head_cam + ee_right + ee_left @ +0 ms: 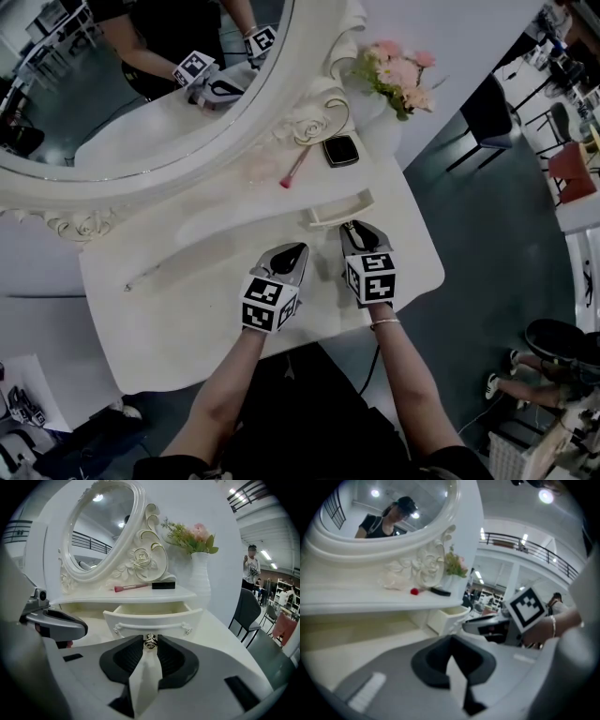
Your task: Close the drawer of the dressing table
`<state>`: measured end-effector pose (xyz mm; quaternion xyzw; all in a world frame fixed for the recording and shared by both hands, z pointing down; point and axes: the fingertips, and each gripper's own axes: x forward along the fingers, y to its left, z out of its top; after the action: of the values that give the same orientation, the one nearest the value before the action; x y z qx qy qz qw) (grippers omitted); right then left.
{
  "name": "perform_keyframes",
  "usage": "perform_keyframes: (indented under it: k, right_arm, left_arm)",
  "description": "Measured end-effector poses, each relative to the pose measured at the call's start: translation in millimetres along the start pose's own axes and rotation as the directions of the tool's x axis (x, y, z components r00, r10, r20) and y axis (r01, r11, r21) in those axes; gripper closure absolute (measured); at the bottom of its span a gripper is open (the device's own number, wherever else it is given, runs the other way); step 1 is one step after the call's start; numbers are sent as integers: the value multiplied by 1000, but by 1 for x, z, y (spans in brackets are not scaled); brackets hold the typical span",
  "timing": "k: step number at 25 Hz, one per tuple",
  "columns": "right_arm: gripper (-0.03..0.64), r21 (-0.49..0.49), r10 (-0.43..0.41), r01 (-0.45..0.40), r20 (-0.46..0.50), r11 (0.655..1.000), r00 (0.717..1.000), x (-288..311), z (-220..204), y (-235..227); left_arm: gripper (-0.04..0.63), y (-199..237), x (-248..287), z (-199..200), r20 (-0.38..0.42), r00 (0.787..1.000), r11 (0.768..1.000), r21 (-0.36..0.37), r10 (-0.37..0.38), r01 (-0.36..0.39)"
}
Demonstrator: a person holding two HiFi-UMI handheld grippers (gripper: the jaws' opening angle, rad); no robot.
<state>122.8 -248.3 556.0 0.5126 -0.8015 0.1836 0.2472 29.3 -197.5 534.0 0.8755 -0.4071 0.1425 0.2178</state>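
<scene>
The white dressing table (169,309) has its small drawer (339,208) pulled out under the shelf; the drawer is empty. In the right gripper view the drawer front (152,623) fills the middle, with a silver knob (150,641) on it. My right gripper (352,225) is right at the drawer front, and its jaws (150,641) sit closed against both sides of the knob. My left gripper (298,249) hovers over the tabletop just left of the drawer, shut and holding nothing. From the left gripper view (451,641) the drawer (449,616) is ahead to the right.
An oval mirror (141,84) in an ornate white frame stands at the back. On the shelf lie a pink brush (293,170) and a black compact (340,150), beside a white vase of flowers (398,75). A black chair (487,112) stands beyond the table's right side.
</scene>
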Motion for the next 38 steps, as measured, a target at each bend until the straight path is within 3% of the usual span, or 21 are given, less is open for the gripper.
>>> perform_keyframes:
  k: [38]
  right_arm:
    - [529, -34, 23, -23, -1, 999, 1000, 47, 35, -3]
  left_arm:
    - [591, 17, -3, -3, 2, 998, 997, -39, 60, -60]
